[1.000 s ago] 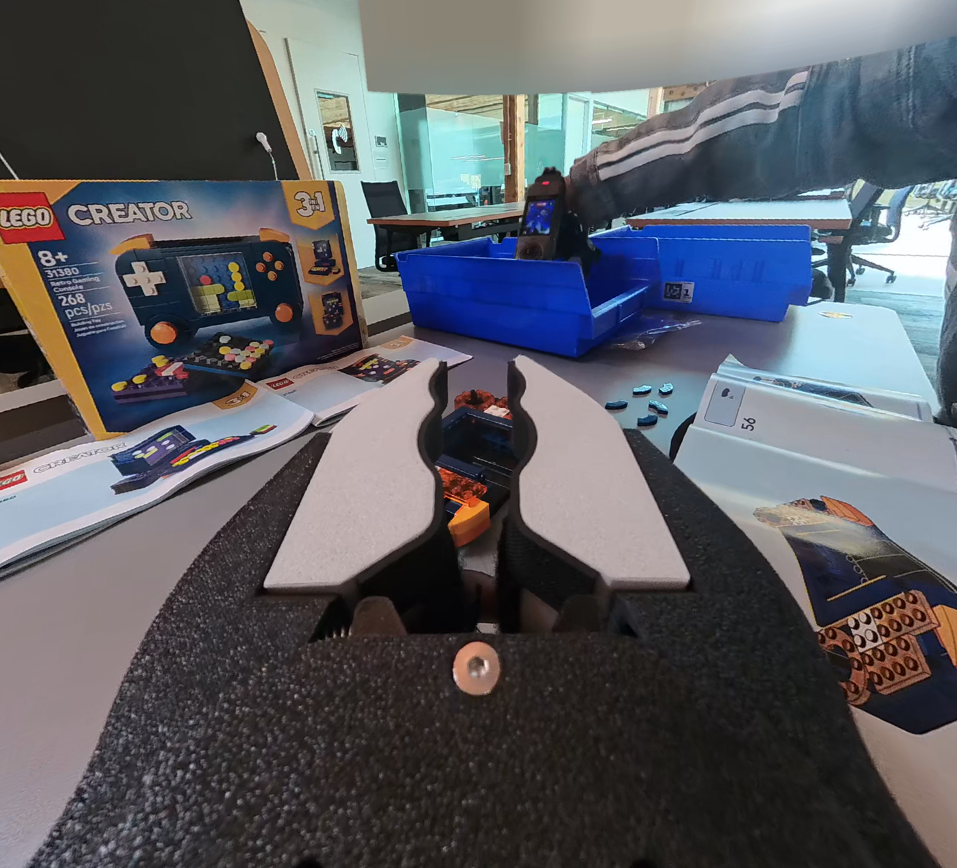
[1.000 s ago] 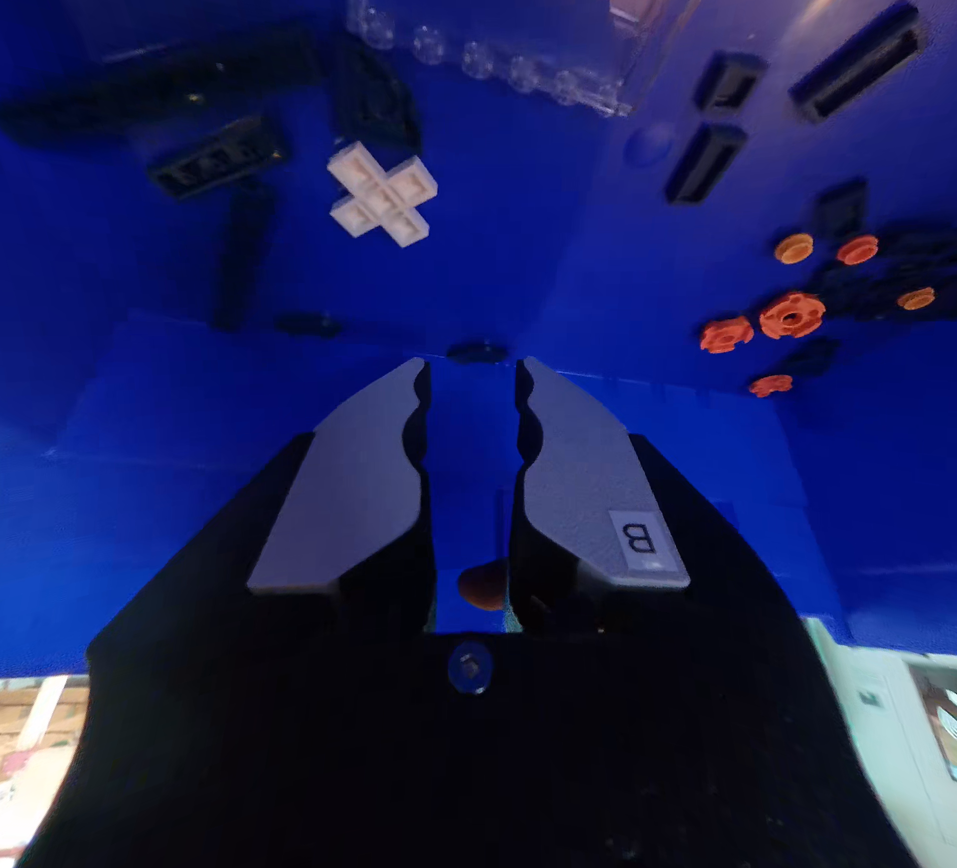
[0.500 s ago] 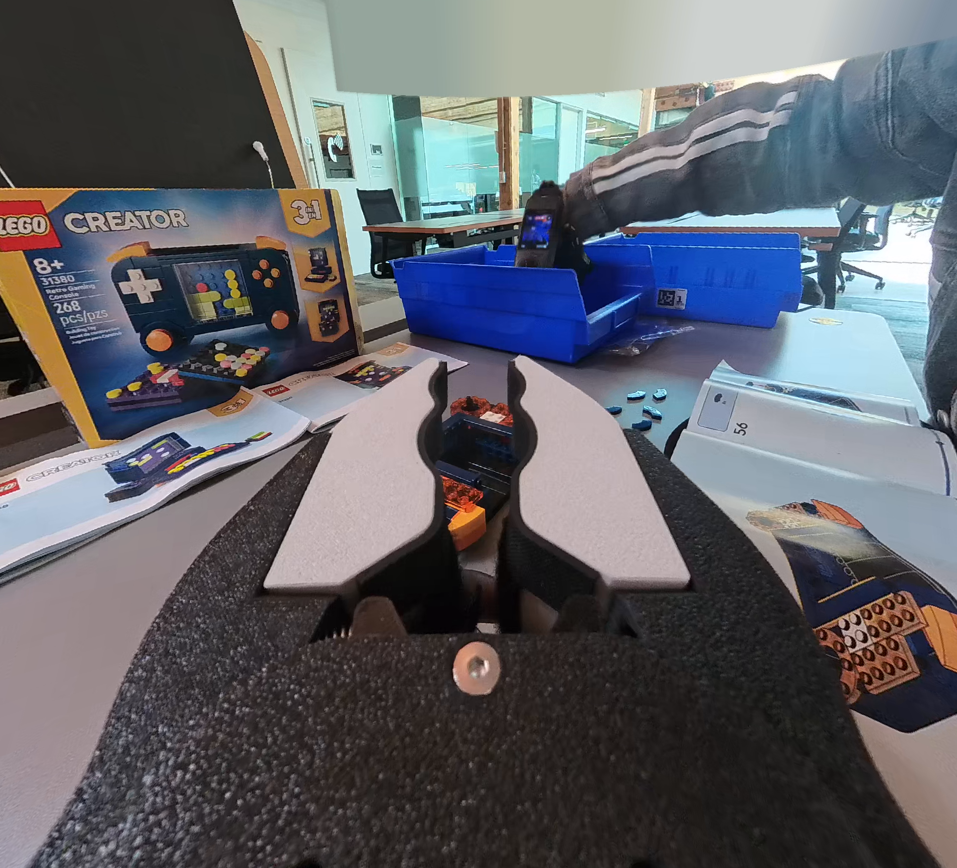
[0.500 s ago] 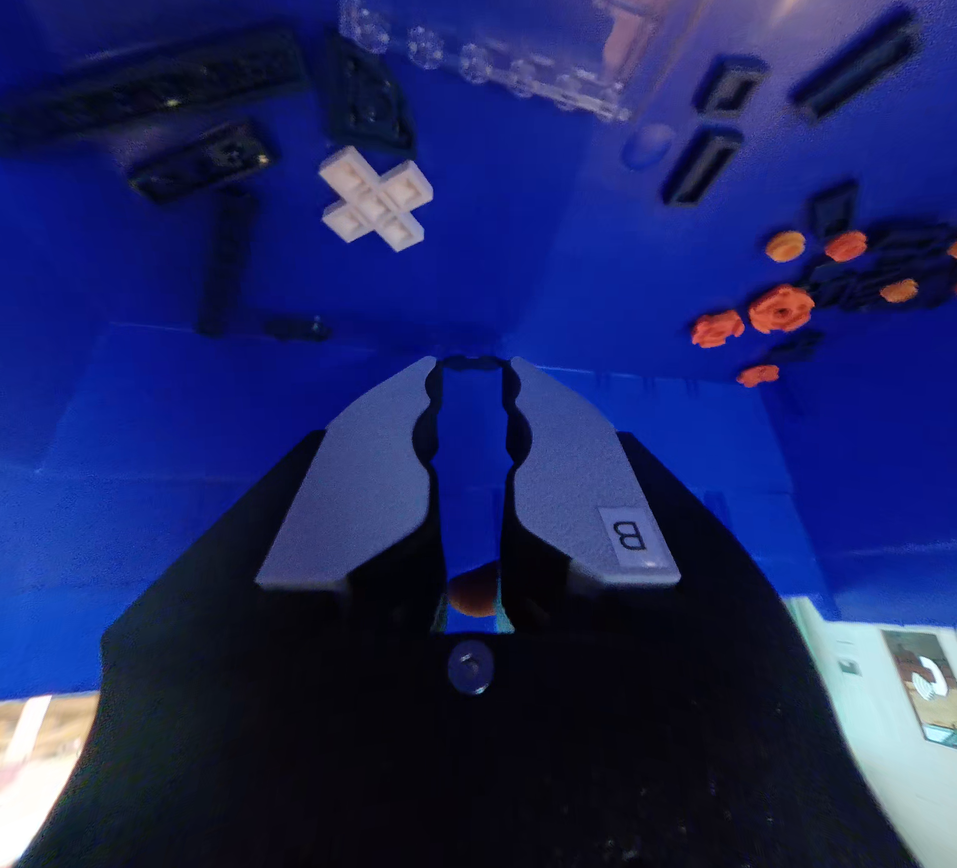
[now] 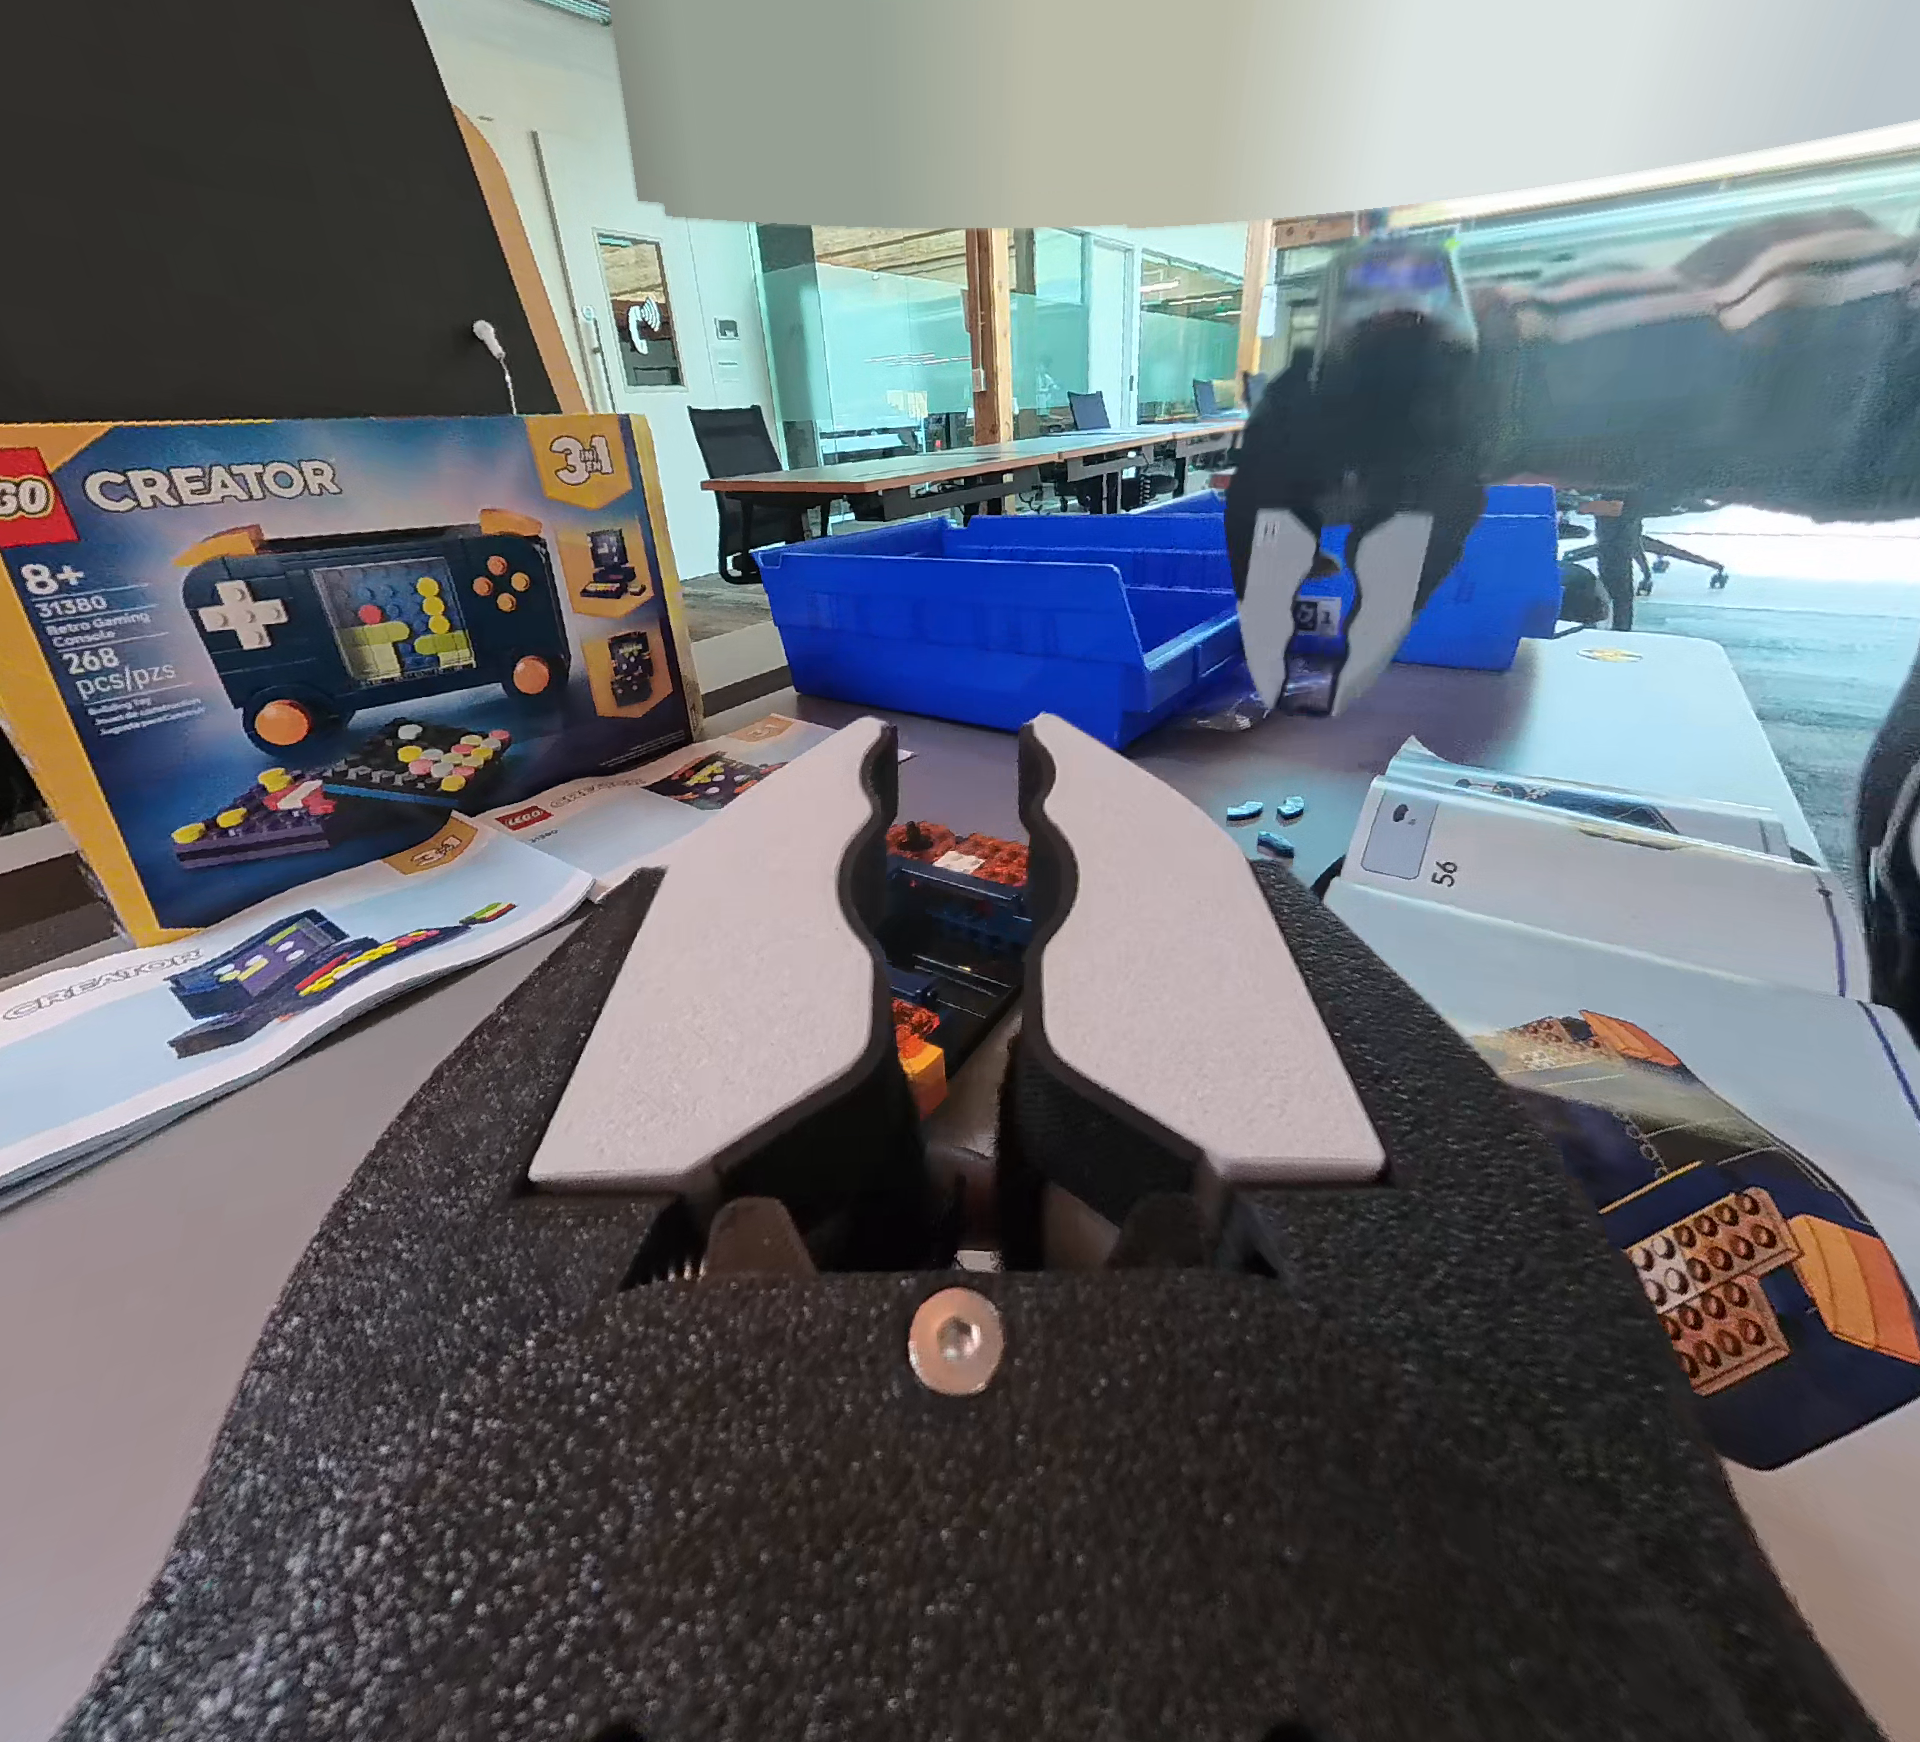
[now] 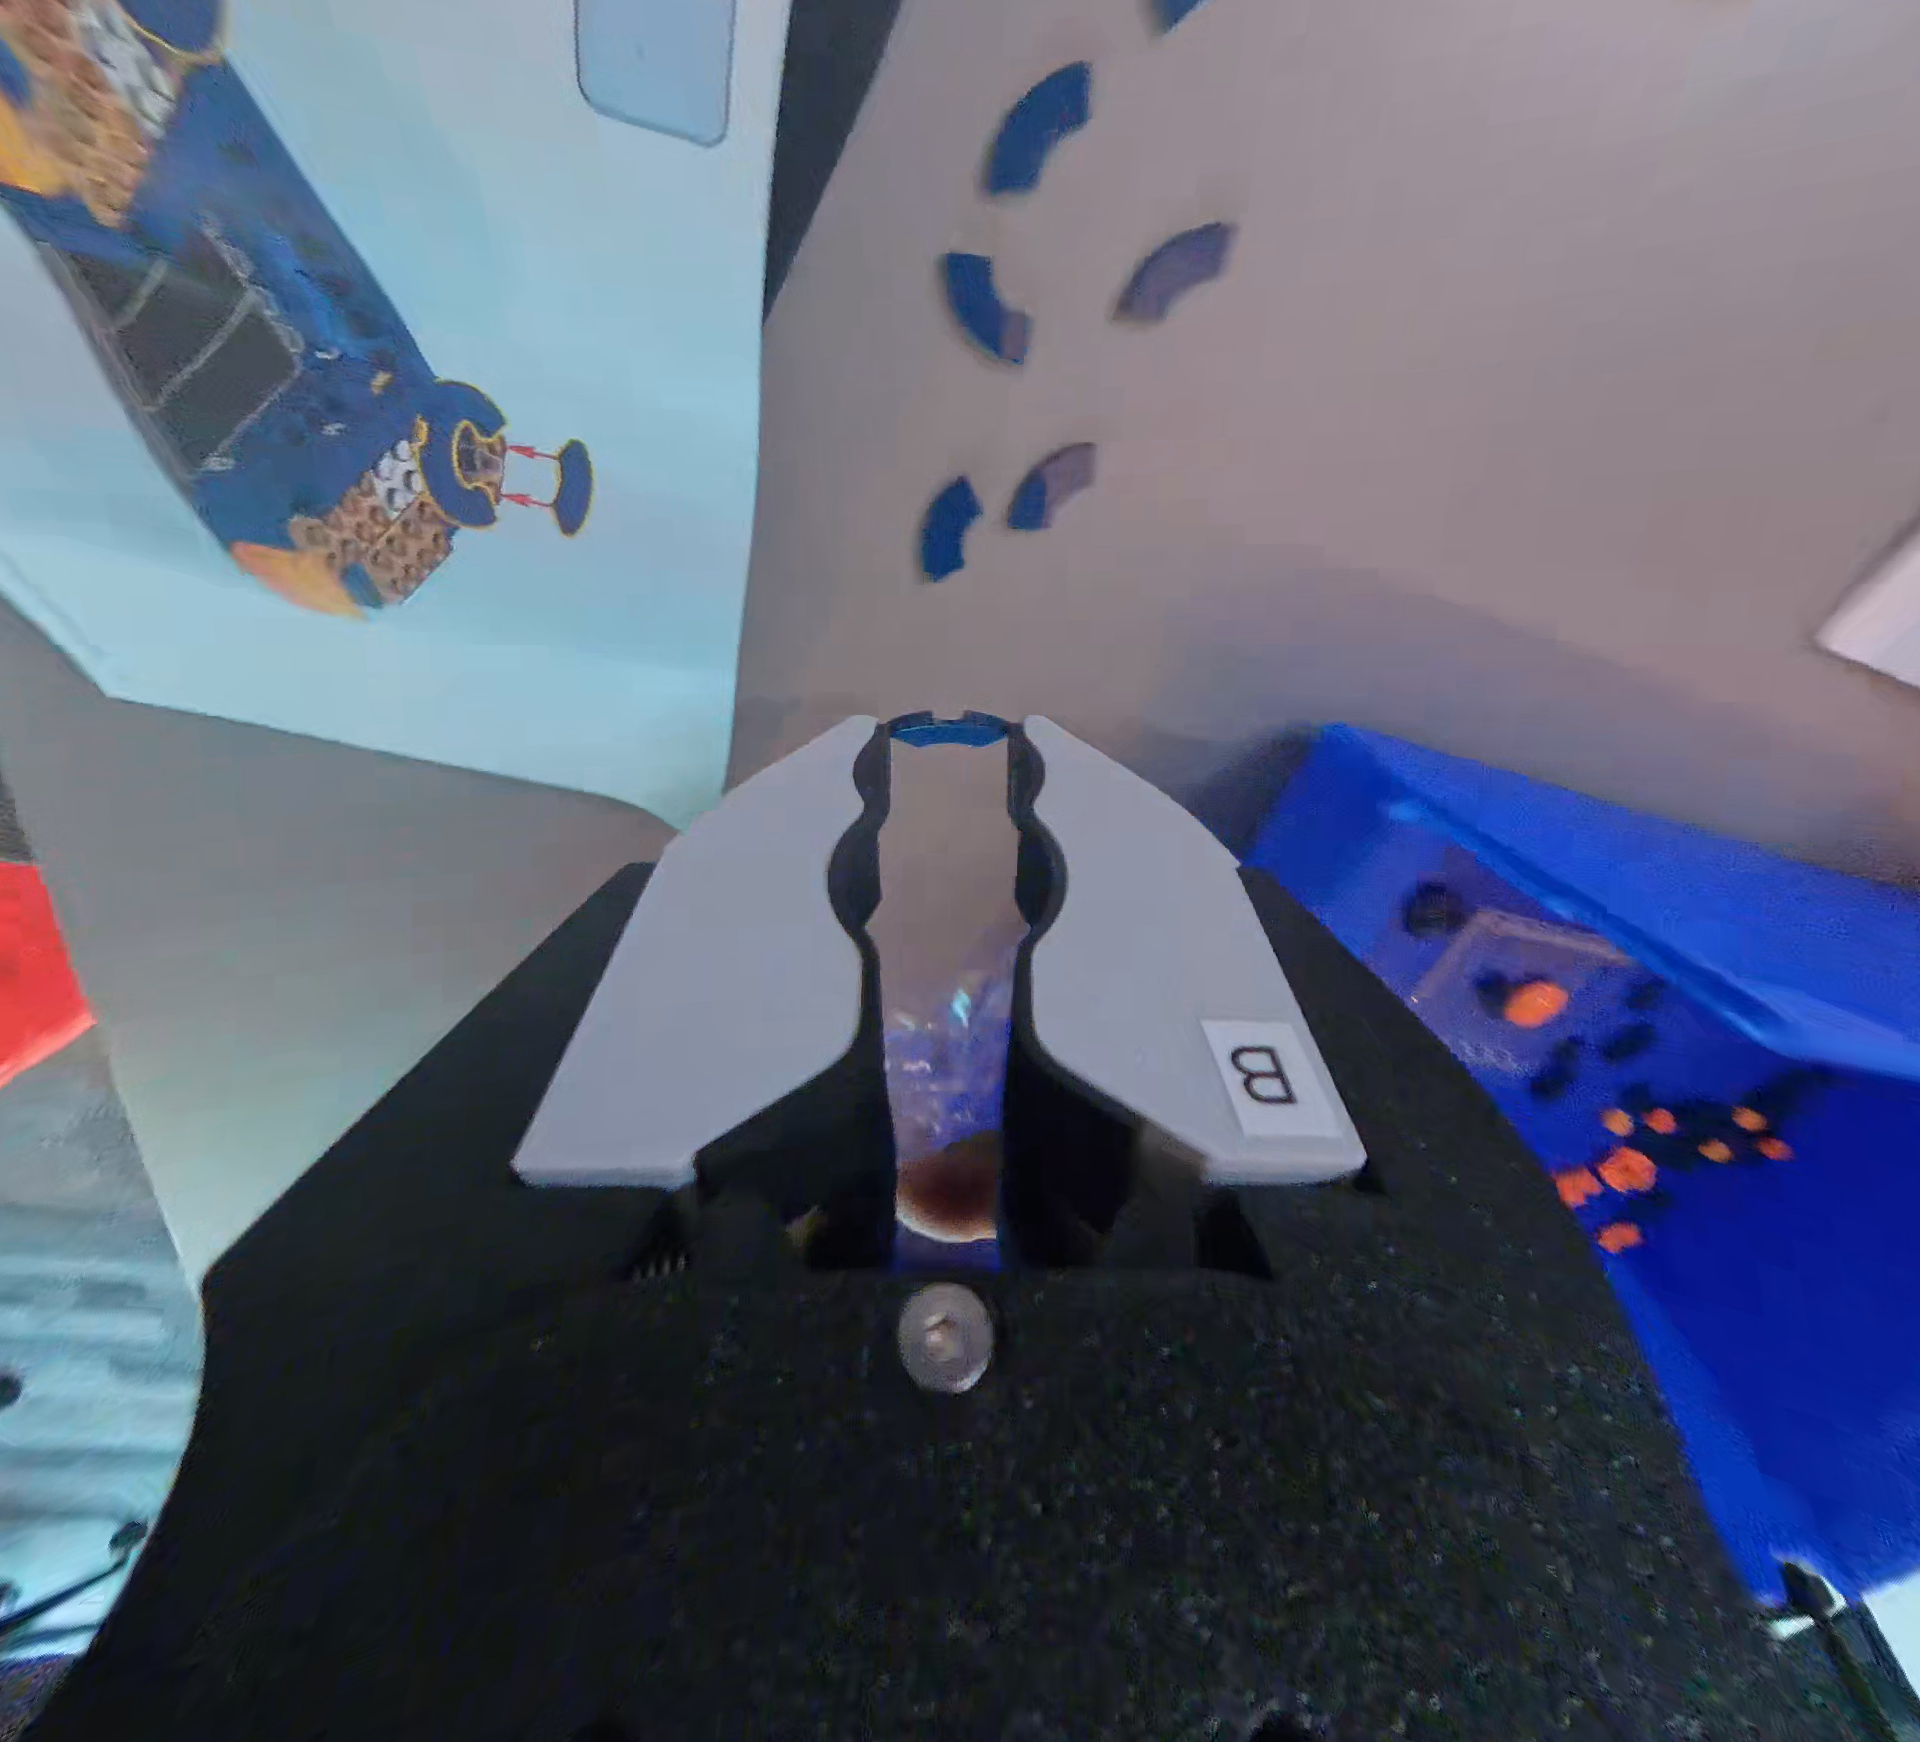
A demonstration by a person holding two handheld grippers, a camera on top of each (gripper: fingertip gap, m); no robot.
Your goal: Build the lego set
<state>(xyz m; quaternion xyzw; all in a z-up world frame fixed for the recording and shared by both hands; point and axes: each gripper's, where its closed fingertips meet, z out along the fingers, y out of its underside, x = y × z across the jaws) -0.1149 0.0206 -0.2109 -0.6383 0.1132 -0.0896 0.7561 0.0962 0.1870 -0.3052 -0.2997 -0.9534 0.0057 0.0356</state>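
Item: right tool [image 6: 948, 728] pinching a small dark-blue piece [image 6: 943, 733], mid-carry toward the part-built console [image 5: 951, 923] gripped narrowly by left tool [image 5: 954, 762]; next, likely seating it at 12 o'clock.

Box [image 5: 343, 653] left, bins [image 5: 997, 632] behind, open booklet [image 5: 1621, 965] right.

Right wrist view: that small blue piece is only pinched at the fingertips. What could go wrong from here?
1. The right gripper holds the small dark blue curved piece by its ends at the very fingertips; it may twist or drop.
2. If dropped, it could get lost among the similar loose dark blue curved tiles on the grey table.
3. The picture is motion-blurred, so placing it onto the partly built blue and orange model in the left gripper may misalign.
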